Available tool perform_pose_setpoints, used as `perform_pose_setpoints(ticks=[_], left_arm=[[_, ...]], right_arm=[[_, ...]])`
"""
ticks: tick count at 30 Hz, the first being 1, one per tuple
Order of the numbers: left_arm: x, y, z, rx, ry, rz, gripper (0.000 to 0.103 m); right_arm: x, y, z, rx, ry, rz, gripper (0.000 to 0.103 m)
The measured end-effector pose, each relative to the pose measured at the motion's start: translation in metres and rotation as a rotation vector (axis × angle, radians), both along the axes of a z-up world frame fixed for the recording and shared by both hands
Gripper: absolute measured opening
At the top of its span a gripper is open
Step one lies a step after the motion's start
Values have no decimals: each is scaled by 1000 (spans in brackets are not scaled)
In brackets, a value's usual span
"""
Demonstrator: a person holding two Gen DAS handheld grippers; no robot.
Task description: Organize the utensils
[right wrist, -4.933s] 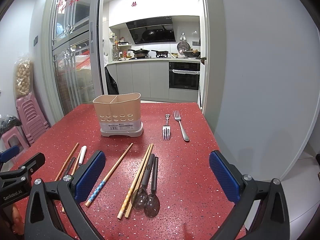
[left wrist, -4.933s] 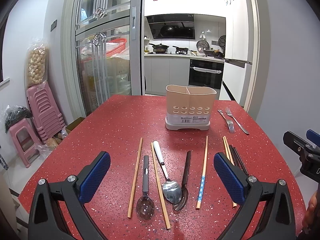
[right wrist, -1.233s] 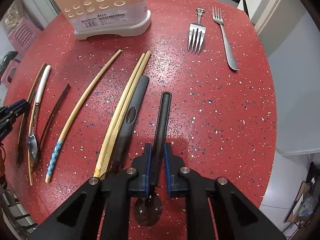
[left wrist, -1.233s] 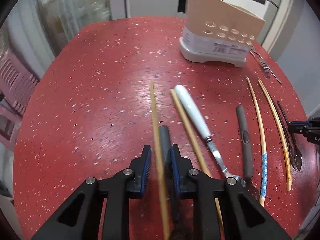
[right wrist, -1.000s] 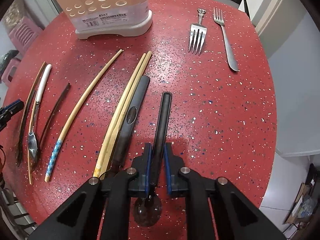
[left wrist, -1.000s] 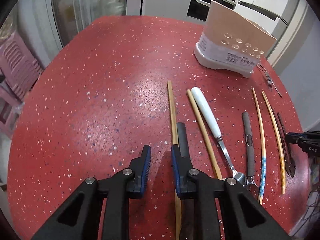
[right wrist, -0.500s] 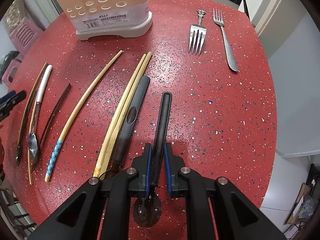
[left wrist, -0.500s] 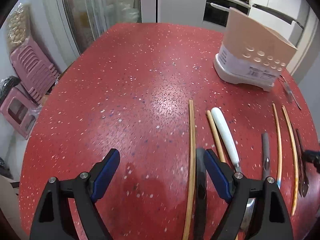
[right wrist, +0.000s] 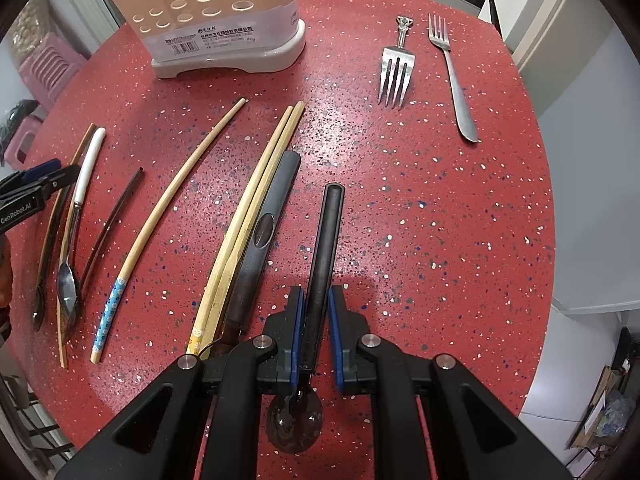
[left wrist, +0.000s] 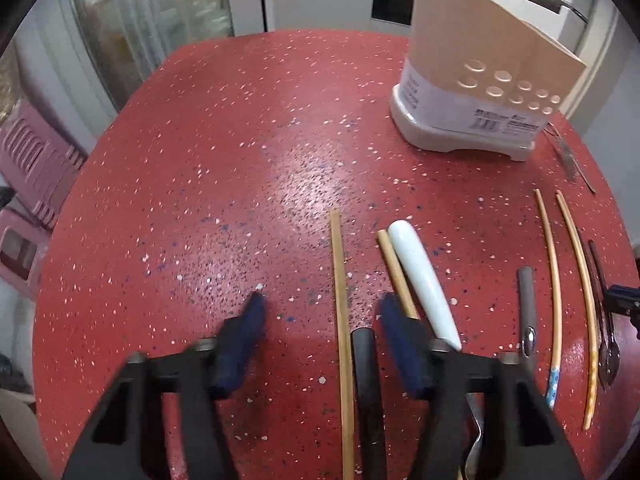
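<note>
You see a glossy red table top flecked with white and dark specks, and on it two forks of bright, smooth metal. The chopsticks look like pale matt wood, and the utensil holder like smooth beige plastic on a white base. The spoon handle between your right gripper's blue, rubbery-looking pads is black and matt.

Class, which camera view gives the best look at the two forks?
The right wrist view: both forks lie whole and sharp on the red table. The left wrist view shows only a blurred sliver of them beside the utensil holder.
</note>
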State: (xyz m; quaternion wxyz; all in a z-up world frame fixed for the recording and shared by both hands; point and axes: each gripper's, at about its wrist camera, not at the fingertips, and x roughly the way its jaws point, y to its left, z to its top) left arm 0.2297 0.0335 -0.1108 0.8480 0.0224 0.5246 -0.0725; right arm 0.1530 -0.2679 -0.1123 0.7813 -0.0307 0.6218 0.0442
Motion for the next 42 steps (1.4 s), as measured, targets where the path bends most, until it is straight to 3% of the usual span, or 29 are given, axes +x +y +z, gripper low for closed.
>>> perform_pose_setpoints(ticks=[2,8,13,21,23,29,33,42], left_arm=[[3,0,1,-17,1,-20,28],[-10,6,7,-28,-27,-12,27],[-37,15,33,-95,-126,37,27],[-60,25,88,-187,-298,82,27],[-68,23,102,-207,-338,82,27],[-75,19,130,-226,-410,71,27],[-75,17,133,-232,-407,68,27],[-78,11,134,-242,-403,51,27]], right_arm=[[1,0,0,-1,-2,1,13],[-6,-4,0,30,-34,-15,12],[-17,-10,11,86,-101,-17,12],[-35,-15,54,159,-271,6,12],[-40,-14,66,182,-311,15,0],[-45,-2,99,208,-413,31,0],[-33,0,97,231,-360,60,1],[-7,-3,20,170,-91,66,2]])
